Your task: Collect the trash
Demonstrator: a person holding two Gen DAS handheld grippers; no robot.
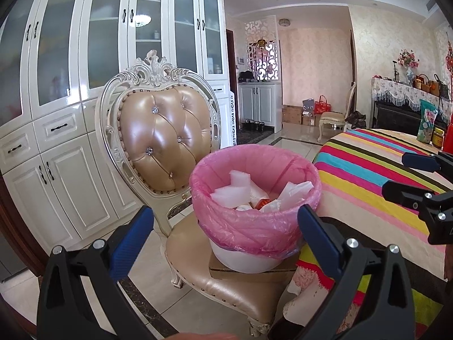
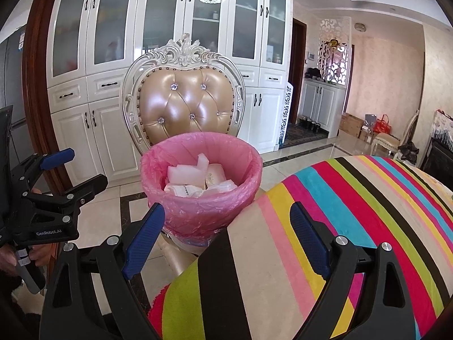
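A white bin with a pink liner (image 1: pixel 254 195) (image 2: pixel 201 181) stands on a cardboard piece on a padded chair seat (image 1: pixel 226 289). White wrappers and foam scraps (image 1: pixel 235 191) (image 2: pixel 198 180) lie inside it, with an orange-capped item among them. My left gripper (image 1: pixel 226 243) is open just in front of the bin, nothing between its blue fingers. My right gripper (image 2: pixel 228 243) is open too, hovering over the striped tablecloth (image 2: pixel 325 226) near the bin. Each gripper shows in the other's view, the right gripper (image 1: pixel 410 178) at the right edge, the left gripper (image 2: pixel 76 167) at the left edge.
The chair's tufted backrest (image 1: pixel 164 141) rises behind the bin. White cabinets (image 1: pixel 70 85) line the wall. A snack bag (image 1: pixel 427 124) and a jar (image 1: pixel 438 136) stand on the table's far side. Tiled floor (image 2: pixel 305 153) lies beyond, with boxes and a red bag (image 1: pixel 321 104).
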